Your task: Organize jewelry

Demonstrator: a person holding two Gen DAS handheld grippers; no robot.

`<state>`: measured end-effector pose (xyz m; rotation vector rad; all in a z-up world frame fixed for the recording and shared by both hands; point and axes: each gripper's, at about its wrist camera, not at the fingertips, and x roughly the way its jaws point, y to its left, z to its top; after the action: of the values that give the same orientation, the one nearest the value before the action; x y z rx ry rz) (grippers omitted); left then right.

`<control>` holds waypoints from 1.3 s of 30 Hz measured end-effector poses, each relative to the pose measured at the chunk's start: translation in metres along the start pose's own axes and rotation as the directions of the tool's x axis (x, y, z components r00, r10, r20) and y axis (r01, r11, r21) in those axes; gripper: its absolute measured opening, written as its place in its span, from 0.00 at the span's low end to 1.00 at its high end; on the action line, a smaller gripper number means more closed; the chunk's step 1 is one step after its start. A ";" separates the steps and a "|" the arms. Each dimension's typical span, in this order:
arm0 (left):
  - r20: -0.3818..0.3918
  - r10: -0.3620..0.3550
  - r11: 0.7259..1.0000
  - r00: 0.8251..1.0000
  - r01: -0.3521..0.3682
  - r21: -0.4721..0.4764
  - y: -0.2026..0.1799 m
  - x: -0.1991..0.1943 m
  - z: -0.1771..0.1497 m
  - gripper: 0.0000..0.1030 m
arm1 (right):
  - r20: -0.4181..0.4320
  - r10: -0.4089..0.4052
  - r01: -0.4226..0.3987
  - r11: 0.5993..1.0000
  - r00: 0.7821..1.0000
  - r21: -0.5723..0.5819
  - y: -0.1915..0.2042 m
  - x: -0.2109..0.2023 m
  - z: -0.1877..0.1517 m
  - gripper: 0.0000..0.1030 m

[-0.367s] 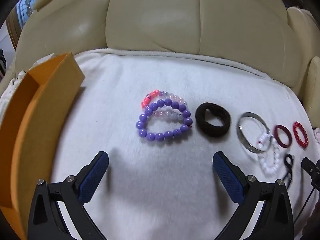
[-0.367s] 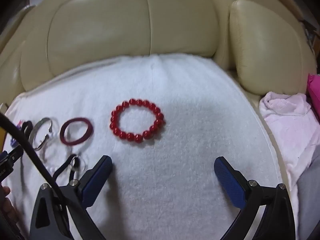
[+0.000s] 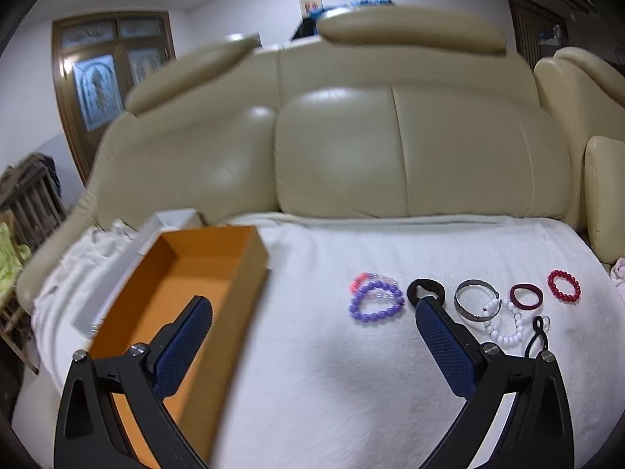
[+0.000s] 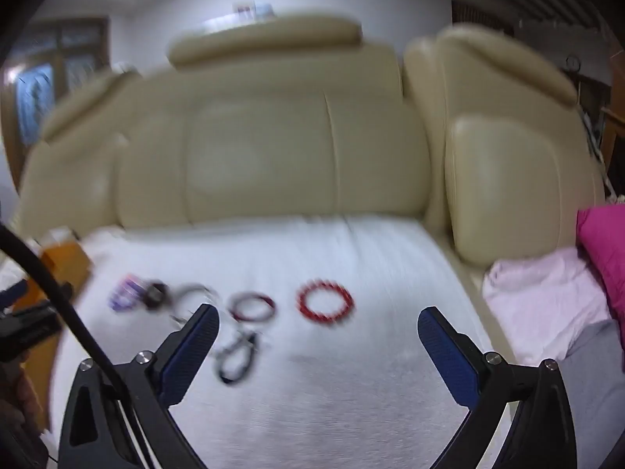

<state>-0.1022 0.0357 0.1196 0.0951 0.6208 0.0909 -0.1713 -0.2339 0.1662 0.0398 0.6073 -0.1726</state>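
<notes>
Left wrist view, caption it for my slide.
Open left gripper above white towel; empty orange box beside a row of bracelets.

You are looking at one orange box (image 3: 203, 273) and, lying to its right, four bead bracelets (image 3: 377, 301), one metal bangle (image 3: 474, 299), one maroon ring (image 3: 526, 296) and two black hair ties (image 3: 425, 291).

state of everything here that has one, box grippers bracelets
orange box: open, nothing visible inside
left gripper: open, holding nothing
right gripper: open, holding nothing
purple bead bracelet: lying flat on white towel, overlapping a pink one
silver bangle: lying flat
red bead bracelet: lying flat, alone
</notes>
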 end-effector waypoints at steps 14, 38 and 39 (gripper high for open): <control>0.083 0.057 0.997 0.995 -0.052 -0.058 0.031 -0.050 -0.028 1.00 | -0.030 0.170 -0.170 0.985 0.985 -0.014 0.065 -0.019 -0.017 1.00; 0.029 0.039 0.999 0.999 -0.038 -0.038 0.027 -0.022 -0.034 1.00 | -0.069 0.162 -0.165 0.985 0.984 -0.047 0.083 -0.010 -0.016 1.00; 0.031 0.029 0.999 0.999 -0.028 -0.032 0.024 -0.022 -0.034 1.00 | -0.077 0.154 -0.157 0.987 0.985 -0.043 0.080 -0.008 -0.016 1.00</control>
<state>-0.1409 0.0588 0.1074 0.0747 0.5866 0.1266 -0.1732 -0.1525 0.1566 0.0458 0.6793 -0.0046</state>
